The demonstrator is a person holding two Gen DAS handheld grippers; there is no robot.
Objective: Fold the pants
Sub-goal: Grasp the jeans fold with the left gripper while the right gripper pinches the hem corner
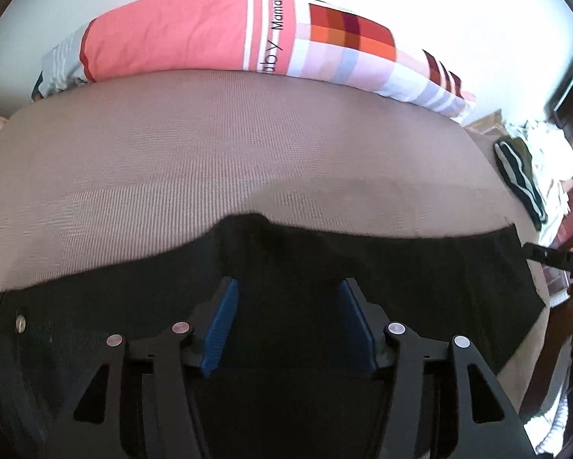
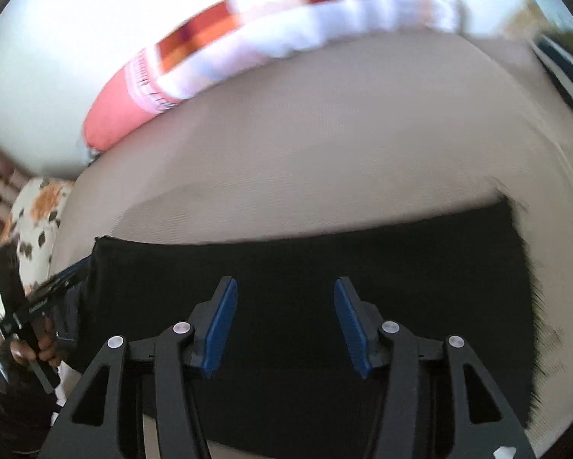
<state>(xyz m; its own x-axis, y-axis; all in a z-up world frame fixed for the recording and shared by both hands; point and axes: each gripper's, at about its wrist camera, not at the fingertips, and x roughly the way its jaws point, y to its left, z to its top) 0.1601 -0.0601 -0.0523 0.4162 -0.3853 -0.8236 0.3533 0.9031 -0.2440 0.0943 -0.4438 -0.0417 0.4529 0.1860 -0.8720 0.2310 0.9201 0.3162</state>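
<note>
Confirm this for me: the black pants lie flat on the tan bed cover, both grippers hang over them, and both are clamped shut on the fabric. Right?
Not quite. The black pants do lie on the tan bed cover, with both grippers over them, but neither is clamped. The left gripper in the left wrist view and the right gripper in the right wrist view both stand open, blue pads apart, gripping no fabric.

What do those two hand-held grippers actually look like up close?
Each hand-held gripper, left and right, is a black frame of angular linkage arms with triangular cut-outs, joined by round silver pins. Each finger carries a ribbed blue pad. No cables show.
</note>
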